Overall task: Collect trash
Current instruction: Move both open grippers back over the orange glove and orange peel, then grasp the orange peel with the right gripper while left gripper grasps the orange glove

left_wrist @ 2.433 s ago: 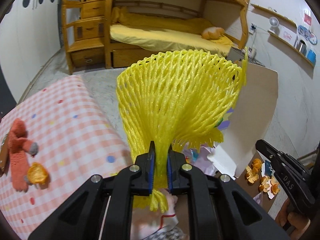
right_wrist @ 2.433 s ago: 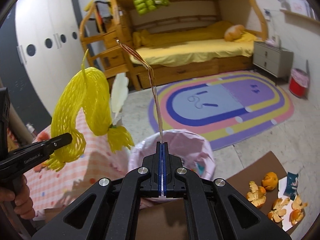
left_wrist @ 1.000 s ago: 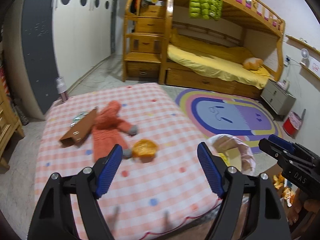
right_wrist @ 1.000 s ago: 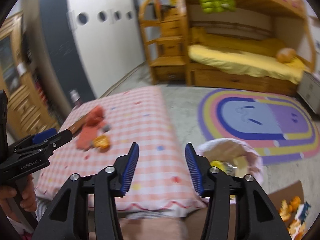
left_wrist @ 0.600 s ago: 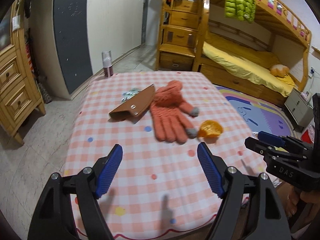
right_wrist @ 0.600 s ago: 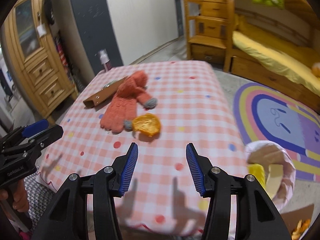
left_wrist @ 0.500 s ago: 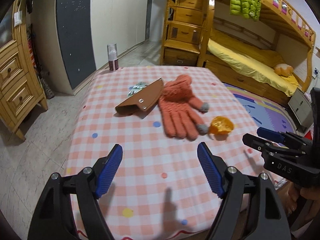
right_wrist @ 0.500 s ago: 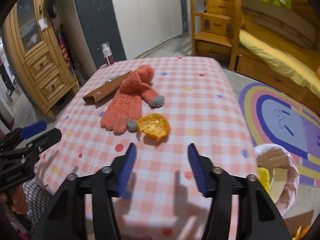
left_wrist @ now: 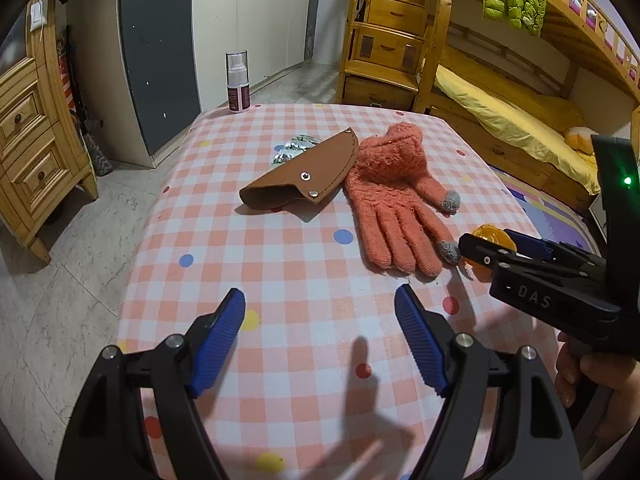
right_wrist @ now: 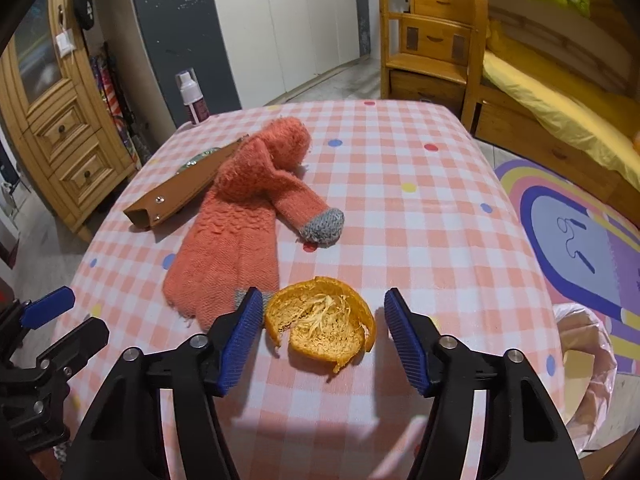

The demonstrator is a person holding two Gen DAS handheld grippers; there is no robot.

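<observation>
Okay, both my hands are off the bin now and over the table [left_wrist: 304, 360] — a moment ago the left gripper [left_wrist: 320, 332] had the yellow net and the right gripper [right_wrist: 324, 336] a thin strip, both of them over the bin [right_wrist: 588, 376], and neither is in the jaws any more, so I take those two as dropped. Left jaws are wide and empty, hanging over bare checked cloth. Right jaws have just been closing a little but are apart, nothing pinched yet; the peel [right_wrist: 320, 322] lies on the cloth right between the two pads, close to the left one, no contact that I can make out. That's my next bit of trash, I reckon. The glove [right_wrist: 240, 224] lies just beside the peel, its grey fingertip near my left pad, so I'd watch not to snag it when I close. Sheath [left_wrist: 304, 178] and foil scrap [left_wrist: 294, 148] sit further back, untouched. The bin waits off the table's right edge.
</observation>
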